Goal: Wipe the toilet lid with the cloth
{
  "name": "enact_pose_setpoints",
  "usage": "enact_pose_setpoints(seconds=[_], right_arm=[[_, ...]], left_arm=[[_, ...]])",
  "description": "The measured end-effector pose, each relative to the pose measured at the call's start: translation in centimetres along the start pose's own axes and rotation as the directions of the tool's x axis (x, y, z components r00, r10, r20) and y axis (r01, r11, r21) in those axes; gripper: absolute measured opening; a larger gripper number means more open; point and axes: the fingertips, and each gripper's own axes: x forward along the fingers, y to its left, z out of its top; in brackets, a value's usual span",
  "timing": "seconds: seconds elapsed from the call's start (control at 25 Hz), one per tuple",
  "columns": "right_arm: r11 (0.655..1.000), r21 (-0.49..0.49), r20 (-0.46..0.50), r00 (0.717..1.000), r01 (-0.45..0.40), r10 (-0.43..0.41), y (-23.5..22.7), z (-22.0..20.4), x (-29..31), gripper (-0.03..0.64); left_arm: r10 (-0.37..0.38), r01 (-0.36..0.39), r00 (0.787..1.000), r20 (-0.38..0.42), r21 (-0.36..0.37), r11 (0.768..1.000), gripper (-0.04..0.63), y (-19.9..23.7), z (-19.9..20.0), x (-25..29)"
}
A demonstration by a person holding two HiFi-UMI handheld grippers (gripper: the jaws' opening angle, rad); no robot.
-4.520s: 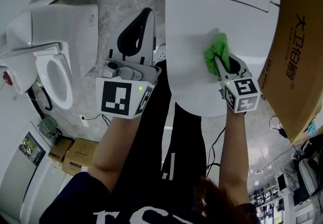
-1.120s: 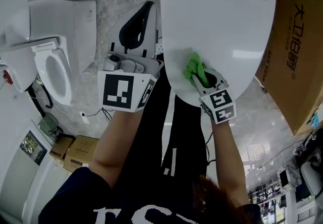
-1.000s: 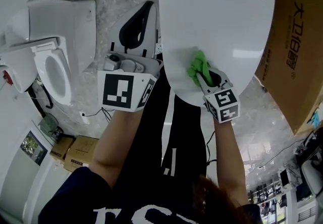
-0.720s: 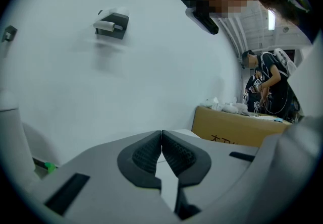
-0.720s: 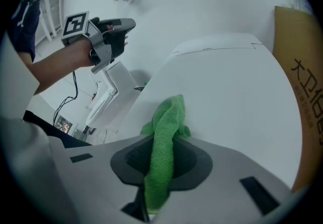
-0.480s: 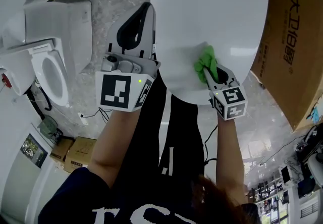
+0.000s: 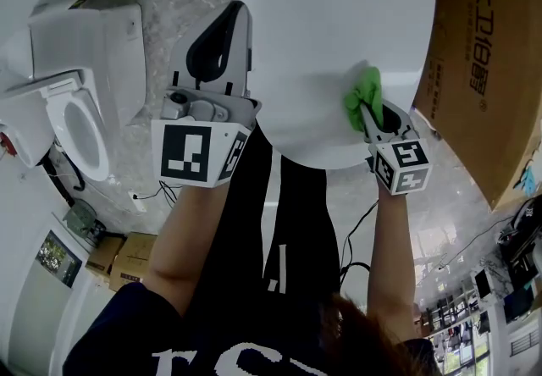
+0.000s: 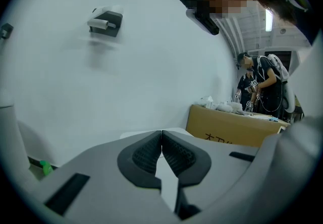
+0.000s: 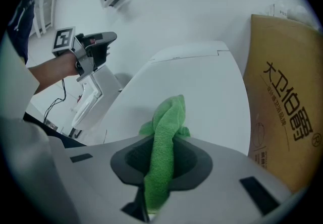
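Cardboard box (image 9: 285, 112) apparently reads "大卫伯爵".

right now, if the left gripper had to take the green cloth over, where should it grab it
Probably the bunched free end of the green cloth, sticking out past the right gripper, which is shut on its tail. That end lies on the toilet lid, so come down from the lid's open left side; the left gripper, shut now, must open first.
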Motion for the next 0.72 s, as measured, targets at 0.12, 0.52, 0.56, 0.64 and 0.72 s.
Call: enact_pose_setpoints(seconds=[0.12, 0.52, 0.56, 0.64, 0.72], right_arm=[[1.000, 0.001, 0.006, 1.000, 0.011, -0.011, -0.4, -0.1, -0.2, 0.083], [0.994, 0.041, 0.019, 0.994, 0.105, -0.106, -4.8, -1.1, -2.5, 0.083], [0.992, 0.046, 0.019, 0.992, 0.121, -0.122, -5.5, -1.3, -2.8, 0.083], [0.986, 0.059, 0.021, 0.987, 0.156, -0.158, -7.0, -1.6, -3.5, 0.083], [0.979, 0.067, 0.019, 0.981, 0.193, -0.195, -8.4, -1.9, -4.2, 0.084]], left_arm=[[-0.002, 0.002, 1.000, 0.000, 0.004, 1.000, 0.021, -0.1, 0.0, 0.0], [0.002, -0.002, 1.000, 0.001, 0.011, 1.000, 0.021, 0.0, 0.2, -0.2], [0.002, -0.002, 1.000, 0.001, 0.012, 1.000, 0.021, 0.1, 0.2, -0.3], [0.001, -0.001, 1.000, 0.001, 0.013, 1.000, 0.020, 0.2, 0.2, -0.4], [0.003, -0.003, 1.000, 0.002, 0.014, 1.000, 0.021, 0.4, 0.2, -0.5]])
